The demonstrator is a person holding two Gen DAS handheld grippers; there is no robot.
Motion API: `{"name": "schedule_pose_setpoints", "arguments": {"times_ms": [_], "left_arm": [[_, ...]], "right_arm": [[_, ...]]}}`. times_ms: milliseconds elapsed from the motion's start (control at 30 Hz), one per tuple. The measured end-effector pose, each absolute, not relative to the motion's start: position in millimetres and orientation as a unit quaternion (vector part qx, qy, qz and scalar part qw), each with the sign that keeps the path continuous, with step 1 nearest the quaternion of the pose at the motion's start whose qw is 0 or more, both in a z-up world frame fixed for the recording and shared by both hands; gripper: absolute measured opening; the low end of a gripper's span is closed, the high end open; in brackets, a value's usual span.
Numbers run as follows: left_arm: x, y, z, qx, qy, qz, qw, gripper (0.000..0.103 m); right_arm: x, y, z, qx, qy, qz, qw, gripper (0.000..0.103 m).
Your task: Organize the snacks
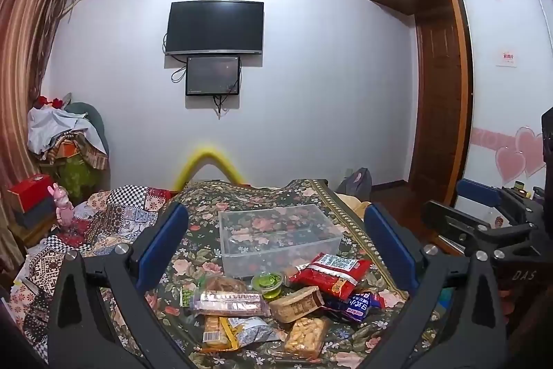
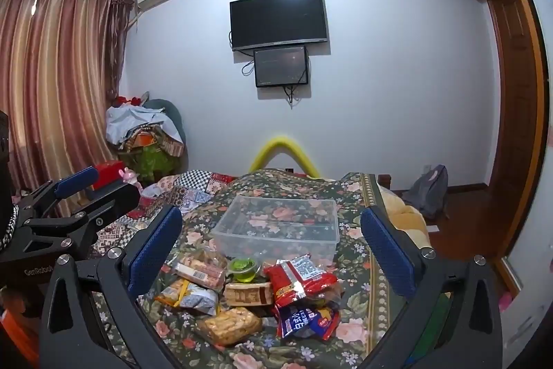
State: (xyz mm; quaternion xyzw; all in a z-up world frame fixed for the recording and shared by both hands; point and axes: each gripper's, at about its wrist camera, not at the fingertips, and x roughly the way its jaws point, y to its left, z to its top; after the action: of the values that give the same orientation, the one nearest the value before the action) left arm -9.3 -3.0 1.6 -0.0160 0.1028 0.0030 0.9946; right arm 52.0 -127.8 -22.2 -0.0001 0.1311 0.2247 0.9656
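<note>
A clear plastic box (image 1: 281, 239) (image 2: 276, 229) stands empty on the floral cloth. In front of it lies a pile of snacks: a red packet (image 1: 330, 272) (image 2: 299, 279), a green jelly cup (image 1: 268, 282) (image 2: 243, 268), a brown bar (image 1: 295, 303) (image 2: 247, 293), a blue packet (image 1: 356, 305) (image 2: 304, 320), a long clear biscuit pack (image 1: 230, 302) (image 2: 200, 272) and a cracker bag (image 1: 306, 336) (image 2: 228, 324). My left gripper (image 1: 276, 242) is open and empty above the pile. My right gripper (image 2: 271, 244) is open and empty too, beside the left one.
The cloth (image 1: 242, 206) covers a bed with a patchwork quilt (image 1: 114, 213) at left. A yellow foam arch (image 1: 207, 165) rises behind. A wardrobe (image 1: 442, 92), a backpack (image 2: 428, 192), clutter (image 2: 145, 134) and two wall screens (image 1: 214, 26) surround it.
</note>
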Motion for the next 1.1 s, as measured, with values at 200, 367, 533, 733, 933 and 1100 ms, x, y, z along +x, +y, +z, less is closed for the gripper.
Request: {"name": "schedule_pose_setpoints", "arguments": {"times_ms": [200,367,533,733,933,1100], "left_arm": [[-10.7,-3.3,2.3,-0.016,0.102,0.004,0.995,0.103],[-9.4,-4.2,1.6,-0.016,0.103,0.005,0.995,0.103],[-9.3,-3.7,0.7,-0.018,0.103,0.004,0.994,0.103],[-8.3,-5.1,0.4,-0.015,0.102,0.005,0.995,0.103],[-9.2,-7.4,-0.5,-0.011,0.1,0.006,0.995,0.103],[-10.0,-7.4,-0.8,-0.012,0.1,0.005,0.995,0.103]], "right_arm": [[51.4,-129.0,-21.5,0.002,0.131,0.225,0.966,0.103],[50.9,-129.3,-21.3,0.001,0.129,0.224,0.966,0.103],[50.4,-130.9,-19.1,0.001,0.127,0.222,0.967,0.103],[51.7,-131.8,-19.0,0.005,0.126,0.219,0.968,0.103],[51.0,-131.8,-19.2,0.006,0.125,0.218,0.968,0.103],[50.8,-132.2,-18.7,0.007,0.125,0.217,0.968,0.103]]}}
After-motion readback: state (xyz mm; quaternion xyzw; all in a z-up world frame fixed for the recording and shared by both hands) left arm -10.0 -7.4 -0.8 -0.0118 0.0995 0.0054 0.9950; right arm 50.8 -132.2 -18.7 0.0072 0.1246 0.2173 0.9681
